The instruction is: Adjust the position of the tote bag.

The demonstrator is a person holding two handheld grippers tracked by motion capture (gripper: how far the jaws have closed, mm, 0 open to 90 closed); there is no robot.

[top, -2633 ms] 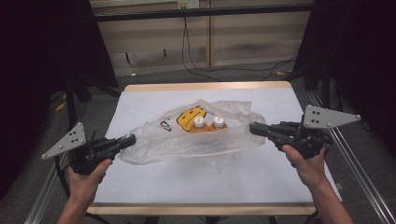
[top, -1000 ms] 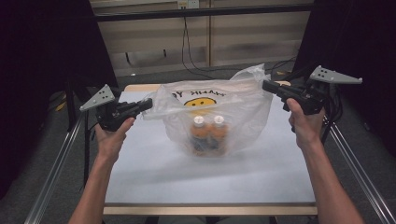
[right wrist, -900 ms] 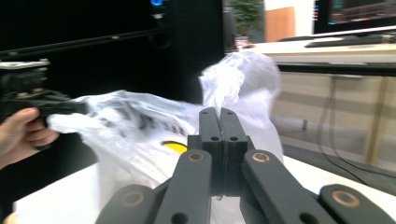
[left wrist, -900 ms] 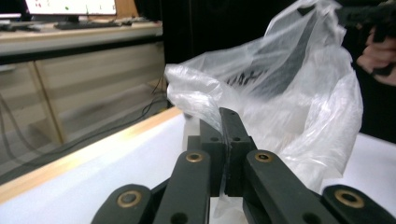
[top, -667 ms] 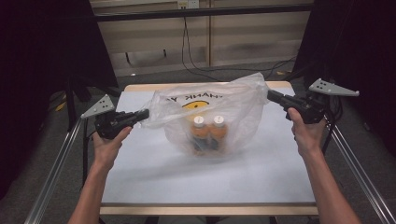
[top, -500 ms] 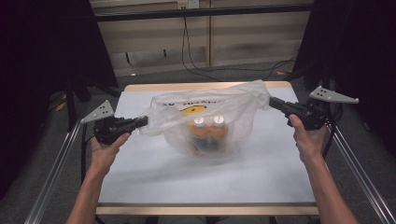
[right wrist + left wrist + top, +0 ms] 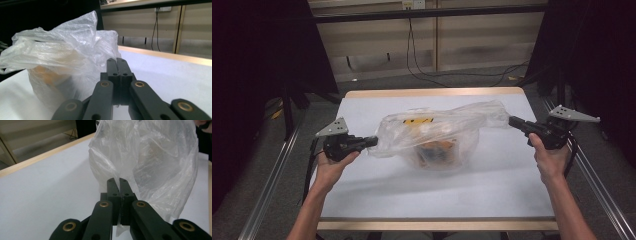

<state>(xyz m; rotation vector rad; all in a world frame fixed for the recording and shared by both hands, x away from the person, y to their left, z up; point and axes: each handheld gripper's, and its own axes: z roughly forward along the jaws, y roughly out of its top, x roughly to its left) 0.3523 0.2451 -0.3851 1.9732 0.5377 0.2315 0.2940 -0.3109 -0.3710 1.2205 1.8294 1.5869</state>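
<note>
A clear plastic bag (image 7: 438,131) with a yellow print sits on the white table (image 7: 412,195), stretched out sideways. Orange bottles (image 7: 438,150) show blurred through its lower part. My left gripper (image 7: 373,141) is shut on the bag's left edge, low over the table. My right gripper (image 7: 512,120) is shut on the bag's right edge, a little higher. In the left gripper view the film (image 7: 150,162) rises from between the closed jaws of my left gripper (image 7: 119,181). In the right gripper view my right gripper (image 7: 116,60) pinches the film, and the bag (image 7: 62,57) bulges to the left with an orange shape (image 7: 47,75) inside.
The table has a wooden rim (image 7: 432,93) at the far side. Metal rails (image 7: 272,185) run along both sides of it. Cables (image 7: 447,75) lie on the floor behind. Bare white surface spreads in front of the bag towards the person.
Both hands have come down and spread apart. The bag, held up high a second ago, has sunk onto the table and is now pulled wider and flatter. Both grips stay shut.
</note>
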